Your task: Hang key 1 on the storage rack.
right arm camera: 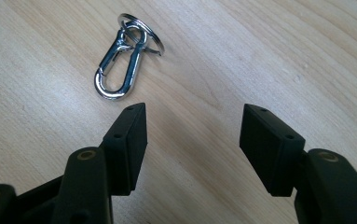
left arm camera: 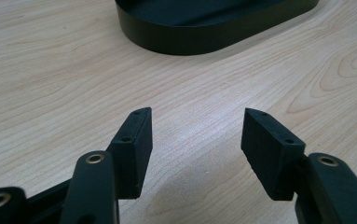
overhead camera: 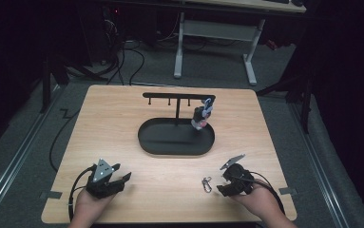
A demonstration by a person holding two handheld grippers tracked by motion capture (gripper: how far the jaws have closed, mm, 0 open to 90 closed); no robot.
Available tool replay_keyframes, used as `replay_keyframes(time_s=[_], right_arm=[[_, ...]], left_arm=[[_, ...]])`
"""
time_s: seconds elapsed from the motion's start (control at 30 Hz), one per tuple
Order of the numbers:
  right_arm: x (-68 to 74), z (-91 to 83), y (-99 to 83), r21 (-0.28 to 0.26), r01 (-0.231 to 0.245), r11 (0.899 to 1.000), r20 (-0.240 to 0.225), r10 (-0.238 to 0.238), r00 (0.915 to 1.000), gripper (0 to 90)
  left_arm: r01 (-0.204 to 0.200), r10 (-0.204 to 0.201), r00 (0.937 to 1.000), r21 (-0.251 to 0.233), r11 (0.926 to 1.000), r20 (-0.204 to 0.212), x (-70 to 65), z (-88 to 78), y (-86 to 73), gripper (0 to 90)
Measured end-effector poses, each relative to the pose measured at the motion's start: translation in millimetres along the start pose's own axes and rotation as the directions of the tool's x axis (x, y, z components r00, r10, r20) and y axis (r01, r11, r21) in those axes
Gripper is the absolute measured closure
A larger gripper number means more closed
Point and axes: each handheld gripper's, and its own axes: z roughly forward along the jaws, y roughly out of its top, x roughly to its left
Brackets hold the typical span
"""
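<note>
A silver carabiner clip on a key ring (overhead camera: 207, 184) lies flat on the wooden table near the front right. In the right gripper view the clip (right arm camera: 120, 65) sits just beyond the left jaw, outside the gap. My right gripper (overhead camera: 221, 183) (right arm camera: 192, 121) is open and holds nothing, its tips right of the clip. At the front left my left gripper (overhead camera: 121, 173) (left arm camera: 197, 123) is open over bare wood. A black oval tray (overhead camera: 176, 142) (left arm camera: 204, 32) bears a hook rack (overhead camera: 177, 96). A small keychain (overhead camera: 201, 116) hangs from the rack's right end.
The table's front edge (overhead camera: 170, 221) runs just below both hands. Bare wood lies between the grippers and the tray. Beyond the table's far edge stand white desk legs (overhead camera: 250, 61), with cables on the grey floor.
</note>
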Motion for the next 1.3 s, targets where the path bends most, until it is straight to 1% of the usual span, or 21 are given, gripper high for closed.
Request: replay_keyframes(time_s=[0.03,0.1,0.13,0.17,0.23,0.33,0.4,0.5,0.6,0.63,0.73,0.77,0.87,0.9,0.93,1.07,1.1,1.13,1.17,1.27,1.3], right_arm=[[1.1,0.3,3.9,0.022,0.003,1.000,-0.015,-0.003,0.9999,41.8],[2.5,1.7,7.1,0.056,0.011,0.998,-0.021,-0.010,0.9997,41.3],[2.5,1.7,7.1,0.056,0.011,0.998,-0.021,-0.010,0.9997,41.3],[2.7,2.7,10.1,0.083,0.029,0.996,-0.036,-0.026,0.9990,41.0],[4.4,2.9,12.6,0.097,0.031,0.995,-0.039,-0.027,0.9989,41.1],[4.8,2.7,17.4,0.101,0.049,0.994,-0.043,-0.045,0.9981,41.4],[4.7,2.5,22.4,0.100,0.059,0.993,-0.055,-0.054,0.9970,43.8],[5.7,3.1,32.1,0.091,0.095,0.991,-0.052,-0.090,0.9945,47.5],[7.2,4.5,39.2,0.085,0.105,0.991,-0.051,-0.101,0.9935,50.1],[8.4,6.9,44.8,0.079,0.128,0.989,-0.064,-0.123,0.9903,51.6],[10.1,10.8,48.9,0.091,0.142,0.986,-0.073,-0.136,0.9881,55.9],[12.2,14.7,51.4,0.099,0.163,0.982,-0.077,-0.156,0.9848,57.8],[14.9,17.0,53.5,0.103,0.175,0.979,-0.090,-0.166,0.9820,64.1],[15.6,17.5,53.6,0.104,0.177,0.979,-0.088,-0.169,0.9818,68.7],[15.6,17.5,53.6,0.104,0.177,0.979,-0.088,-0.169,0.9818,68.7],[16.4,15.4,51.8,0.102,0.198,0.975,-0.098,-0.188,0.9772,88.0],[17.2,14.4,51.0,0.093,0.208,0.974,-0.099,-0.198,0.9751,88.6],[17.2,14.4,51.0,0.093,0.208,0.974,-0.099,-0.198,0.9751,88.6],[16.9,14.3,49.5,0.085,0.200,0.976,-0.120,-0.189,0.9746,88.8],[16.2,13.9,47.1,0.085,0.181,0.980,-0.121,-0.170,0.9779,88.9],[12.7,12.8,44.2,0.089,0.158,0.983,-0.114,-0.148,0.9824,88.9]], left_arm=[[0.001,-0.001,1.0000,0.001,1.0000,0.002,0.5,0.1,-0.1,44.0],[-0.002,0.002,1.0000,0.006,1.0000,0.003,1.0,0.0,-0.2,44.0],[-0.002,0.002,1.0000,0.006,1.0000,0.003,1.0,0.0,-0.2,44.0],[0.000,0.000,1.0000,0.007,1.0000,0.005,1.1,0.3,-0.5,44.0],[0.002,-0.002,1.0000,0.007,1.0000,0.009,1.3,0.1,-0.3,43.9],[0.004,-0.004,0.9999,0.005,1.0000,0.013,1.0,0.3,-0.1,43.8],[0.003,-0.003,0.9999,0.005,1.0000,0.013,0.4,0.7,0.0,43.8],[0.000,-0.001,0.9999,0.006,1.0000,0.013,0.1,0.9,0.3,43.8],[-0.001,0.001,0.9999,0.008,1.0000,0.013,0.1,0.6,0.3,43.7],[-0.001,0.001,0.9999,0.007,1.0000,0.013,0.2,0.5,0.2,43.7],[0.000,0.000,0.9999,0.008,1.0000,0.013,0.8,0.5,-0.2,43.6],[0.002,-0.002,0.9999,0.009,1.0000,0.015,1.1,0.3,-0.3,43.6],[0.004,-0.004,0.9998,0.007,1.0000,0.018,0.7,-0.2,-0.2,43.4],[0.004,-0.005,0.9998,0.009,0.9999,0.020,0.6,-0.3,0.0,43.3],[0.004,-0.005,0.9998,0.009,0.9999,0.020,0.6,-0.3,0.0,43.3],[-0.004,0.004,0.9998,0.011,0.9999,0.022,-0.8,0.8,0.4,43.2],[-0.006,0.005,0.9997,0.013,0.9999,0.023,-0.9,1.0,0.4,43.2],[-0.006,0.005,0.9997,0.013,0.9999,0.023,-0.9,1.0,0.4,43.2],[-0.006,0.006,0.9997,0.014,0.9999,0.024,-1.1,1.3,0.4,43.2],[-0.007,0.007,0.9997,0.013,0.9999,0.023,-1.3,1.3,0.3,43.2],[-0.007,0.007,0.9997,0.012,0.9999,0.022,-1.3,1.3,0.2,43.2]])
